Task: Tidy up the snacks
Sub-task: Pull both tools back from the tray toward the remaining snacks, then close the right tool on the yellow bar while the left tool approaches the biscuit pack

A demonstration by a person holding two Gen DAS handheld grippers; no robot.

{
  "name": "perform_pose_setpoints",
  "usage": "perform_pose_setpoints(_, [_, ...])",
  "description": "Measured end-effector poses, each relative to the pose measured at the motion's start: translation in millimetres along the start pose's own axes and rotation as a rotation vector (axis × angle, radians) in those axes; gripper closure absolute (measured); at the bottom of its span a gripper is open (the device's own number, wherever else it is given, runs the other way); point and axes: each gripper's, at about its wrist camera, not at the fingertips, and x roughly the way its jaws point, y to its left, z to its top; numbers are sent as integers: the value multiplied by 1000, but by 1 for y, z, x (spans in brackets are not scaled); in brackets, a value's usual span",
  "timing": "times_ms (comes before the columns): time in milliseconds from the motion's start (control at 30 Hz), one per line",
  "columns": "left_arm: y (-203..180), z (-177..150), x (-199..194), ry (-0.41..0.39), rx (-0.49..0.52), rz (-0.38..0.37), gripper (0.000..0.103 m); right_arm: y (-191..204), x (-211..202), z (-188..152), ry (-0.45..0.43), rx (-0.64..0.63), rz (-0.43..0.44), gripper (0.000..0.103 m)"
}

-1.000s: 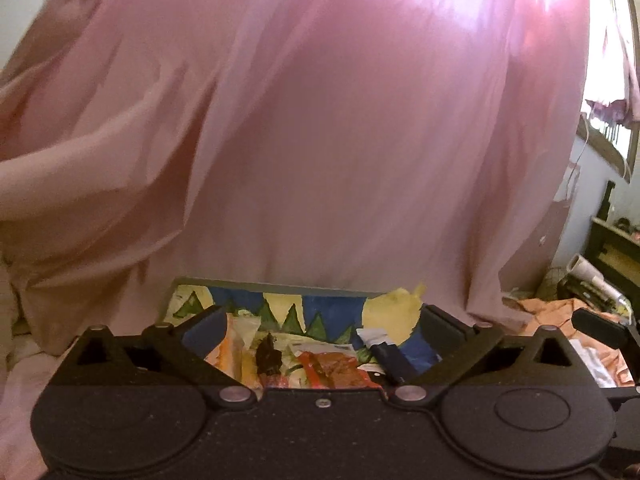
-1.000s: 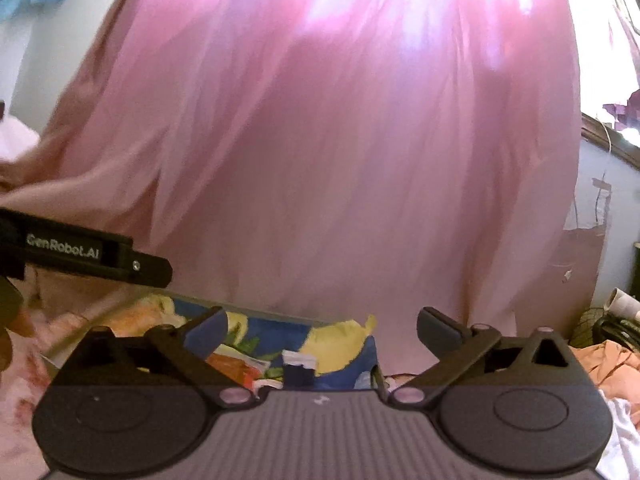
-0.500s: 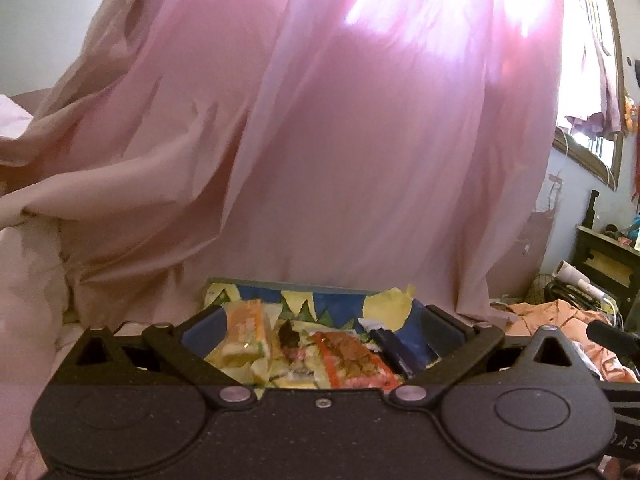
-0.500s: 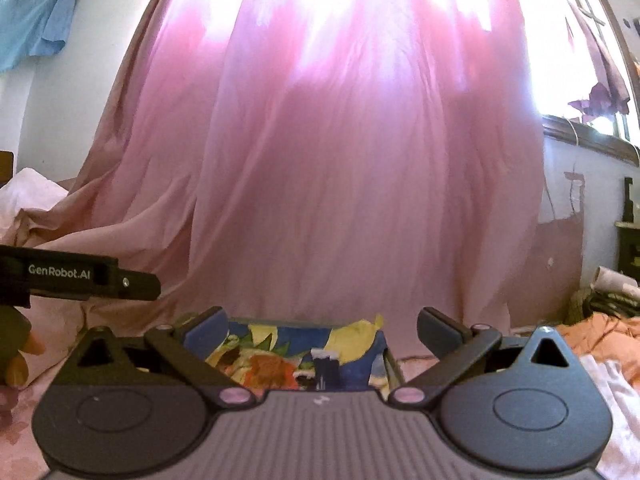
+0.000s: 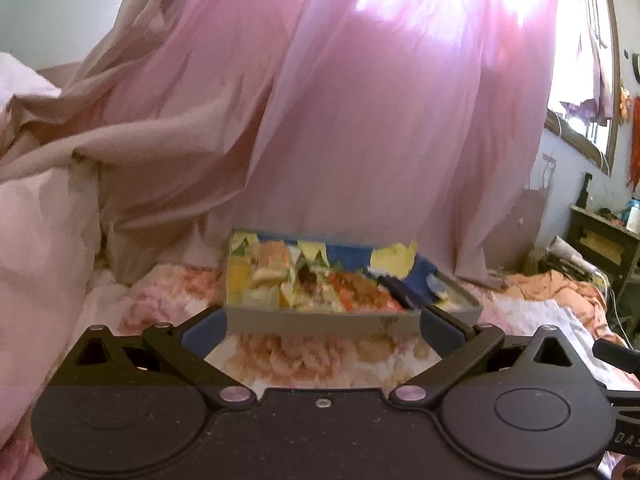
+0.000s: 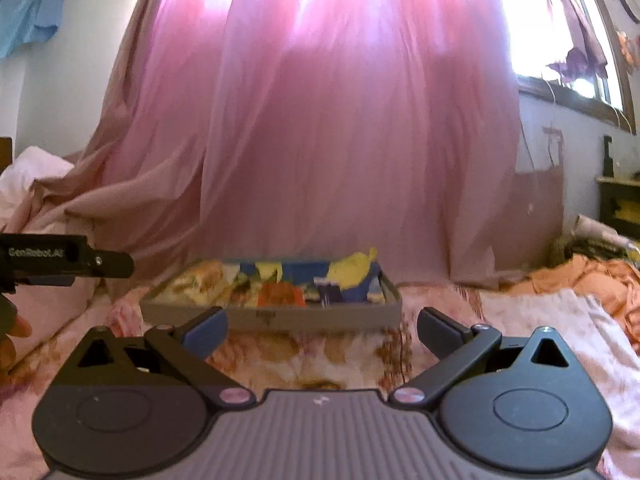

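Note:
A shallow grey tray (image 5: 320, 319) lined with a blue and yellow cloth sits on a floral bedspread. It holds several snack packets (image 5: 304, 280) in orange, yellow and red wrappers. The tray also shows in the right wrist view (image 6: 280, 317) with the packets (image 6: 280, 294) inside. My left gripper (image 5: 320, 326) is open and empty, just short of the tray's near wall. My right gripper (image 6: 322, 330) is open and empty, a little back from the tray. The left gripper's body (image 6: 64, 258) shows at the left edge of the right wrist view.
A pink curtain (image 6: 340, 120) hangs right behind the tray. Rumpled pink bedding (image 5: 44, 216) lies to the left. Orange cloth (image 6: 592, 276) and a dark shelf (image 5: 604, 240) are on the right. The floral bedspread (image 6: 320, 360) spreads between the grippers and the tray.
Both grippers have pulled back from above the tray, which now sits farther ahead with bedspread showing in front of it. Both stay open and empty.

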Motion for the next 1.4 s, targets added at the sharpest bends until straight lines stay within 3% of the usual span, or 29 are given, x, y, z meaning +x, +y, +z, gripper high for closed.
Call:
perform_pose_setpoints(333, [24, -43, -15, 102, -28, 6, 1, 15, -18, -35, 116, -1, -2, 0])
perform_pose_setpoints(700, [34, -77, -5, 236, 2, 22, 1, 34, -10, -61, 254, -18, 46, 0])
perform_pose_setpoints(1167, [41, -93, 13, 336, 46, 29, 1, 42, 12, -85, 375, -18, 84, 0])
perform_pose_setpoints(1400, [40, -99, 25, 390, 99, -5, 1, 45, 22, -92, 414, -16, 109, 0])
